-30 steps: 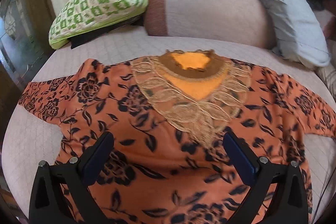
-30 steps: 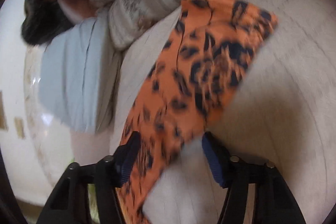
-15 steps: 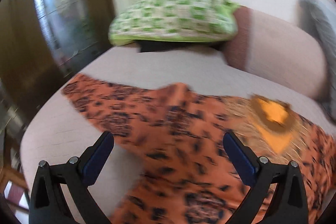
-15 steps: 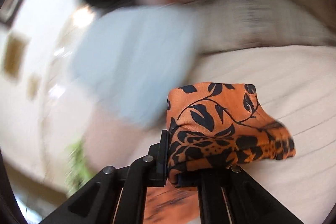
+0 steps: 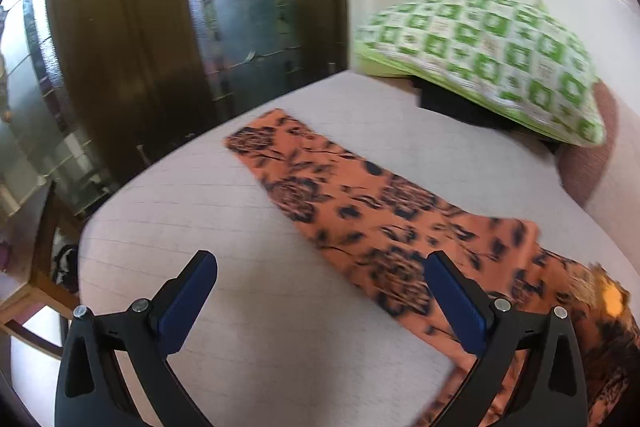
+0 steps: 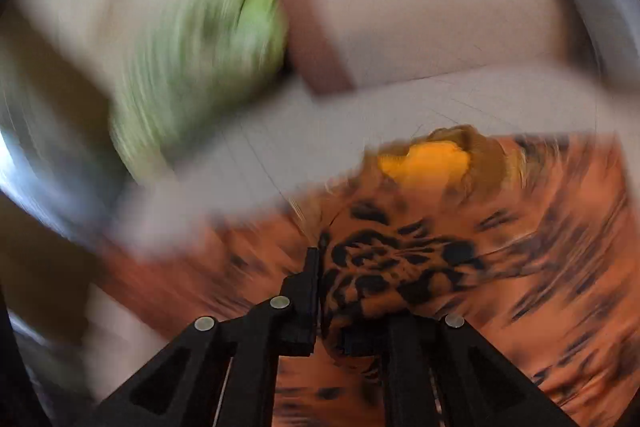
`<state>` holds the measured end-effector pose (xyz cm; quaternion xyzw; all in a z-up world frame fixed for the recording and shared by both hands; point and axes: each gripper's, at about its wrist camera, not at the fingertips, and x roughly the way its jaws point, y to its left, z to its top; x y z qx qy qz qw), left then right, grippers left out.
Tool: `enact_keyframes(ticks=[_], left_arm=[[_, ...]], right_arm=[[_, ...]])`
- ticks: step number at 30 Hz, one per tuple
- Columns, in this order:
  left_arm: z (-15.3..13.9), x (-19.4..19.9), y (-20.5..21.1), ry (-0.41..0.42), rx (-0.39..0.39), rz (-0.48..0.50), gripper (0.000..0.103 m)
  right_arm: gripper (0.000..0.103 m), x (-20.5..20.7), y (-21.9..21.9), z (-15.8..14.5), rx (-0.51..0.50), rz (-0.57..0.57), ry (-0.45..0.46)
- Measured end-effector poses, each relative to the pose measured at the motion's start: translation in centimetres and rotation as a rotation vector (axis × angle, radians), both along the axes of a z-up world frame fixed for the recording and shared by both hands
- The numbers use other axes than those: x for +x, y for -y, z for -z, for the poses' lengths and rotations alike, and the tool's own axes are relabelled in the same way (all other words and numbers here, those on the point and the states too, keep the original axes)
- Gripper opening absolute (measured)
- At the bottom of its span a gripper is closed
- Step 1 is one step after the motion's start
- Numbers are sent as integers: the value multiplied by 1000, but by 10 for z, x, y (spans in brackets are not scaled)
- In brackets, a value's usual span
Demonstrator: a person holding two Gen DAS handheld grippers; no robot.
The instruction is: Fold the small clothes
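An orange top with a black flower print lies spread on a pale bed. In the left wrist view its left sleeve (image 5: 340, 199) stretches flat toward the bed's far corner. My left gripper (image 5: 320, 291) hovers open over the bed, its right finger above the sleeve's base, nothing between its pads. In the blurred right wrist view my right gripper (image 6: 340, 291) is shut on a bunched fold of the top's other sleeve (image 6: 384, 267), carried over the body of the top (image 6: 540, 267). The yellow neck opening (image 6: 432, 163) shows just beyond.
A green-and-white checked pillow (image 5: 488, 55) lies on a dark object at the bed's head, beside a pinkish bolster (image 6: 420, 7). A dark wooden frame with glass (image 5: 160, 27) stands past the bed's left edge (image 5: 132, 187). A wooden chair (image 5: 36, 287) is at lower left.
My left gripper swung left from above the chest to the left sleeve, still open. My right gripper shut on the right sleeve and carried it over the top's body.
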<state>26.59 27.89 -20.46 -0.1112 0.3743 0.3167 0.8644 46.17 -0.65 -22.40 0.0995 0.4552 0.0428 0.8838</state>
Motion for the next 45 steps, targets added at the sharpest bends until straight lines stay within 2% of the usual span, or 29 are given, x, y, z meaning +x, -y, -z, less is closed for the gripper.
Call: enact_keyframes(ticks=[1, 3, 5, 8, 9, 10, 11, 12, 14, 15, 16, 20, 23, 26, 29, 31, 34, 35, 36, 37, 38, 40, 43, 45], left_arm=[[1, -1, -7, -4, -1, -15, 103], [4, -1, -18, -22, -13, -35, 103], [9, 1, -29, -63, -19, -65, 103], [18, 2, -47, -112, -48, -128, 103], [22, 1, -53, -130, -66, -147, 103], [25, 0, -56, -142, -79, -157, 103], [28, -1, -59, -154, -96, -165, 103], [30, -2, -61, -163, -108, -168, 103], [31, -4, -64, -175, -112, -178, 103], [30, -5, -66, -174, -109, -184, 103], [29, -5, -67, -171, -109, -190, 103], [31, -7, -78, -168, -143, -208, 103], [40, -6, -91, -175, -203, -215, 103], [49, -8, -107, -164, -271, -246, 103], [57, -12, -121, -136, -345, -279, 103], [63, -12, -128, -113, -399, -282, 103], [66, -10, -132, -85, -422, -275, 103], [65, -9, -132, -77, -419, -267, 103], [65, -7, -133, -68, -419, -256, 103], [64, -6, -133, -56, -419, -246, 102], [63, -4, -134, -40, -421, -233, 101], [64, 0, -134, -14, -440, -205, 96], [71, 12, -134, 14, -489, -160, 79], [80, 25, -138, 26, -532, -130, 74]], right_arm=[[16, 6, -43, 12, -288, -56, 9], [21, 1, -101, 44, -751, -146, 51], [22, -15, -130, 66, -999, -255, 144], [25, -36, -142, 71, -1213, -307, 276], [40, -42, -144, 74, -1274, -337, 309], [76, -45, -146, 76, -1318, -362, 326], [88, -52, -149, 86, -1434, -429, 369], [92, -56, -149, 96, -1513, -474, 416], [92, -66, -152, 118, -1710, -564, 497], [92, -68, -150, 122, -1770, -599, 523], [92, -73, -147, 121, -1788, -612, 552], [92, -85, -133, 94, -1676, -584, 566], [92, -95, -107, 64, -1479, -501, 507], [92, -94, -68, 32, -1192, -414, 428], [92, -102, -25, 13, -821, -403, 326], [92, -117, 3, 11, -559, -406, 254], [91, -132, 33, 21, -296, -373, 171], [89, -141, 41, 27, -240, -361, 159], [79, -143, 50, 31, -176, -349, 153], [62, -148, 60, 35, -123, -347, 147], [56, -150, 68, 41, -87, -342, 133], [53, -159, 81, 50, -67, -308, 130], [53, -167, 98, 69, -86, -266, 143], [53, -166, 106, 84, -89, -245, 110]])
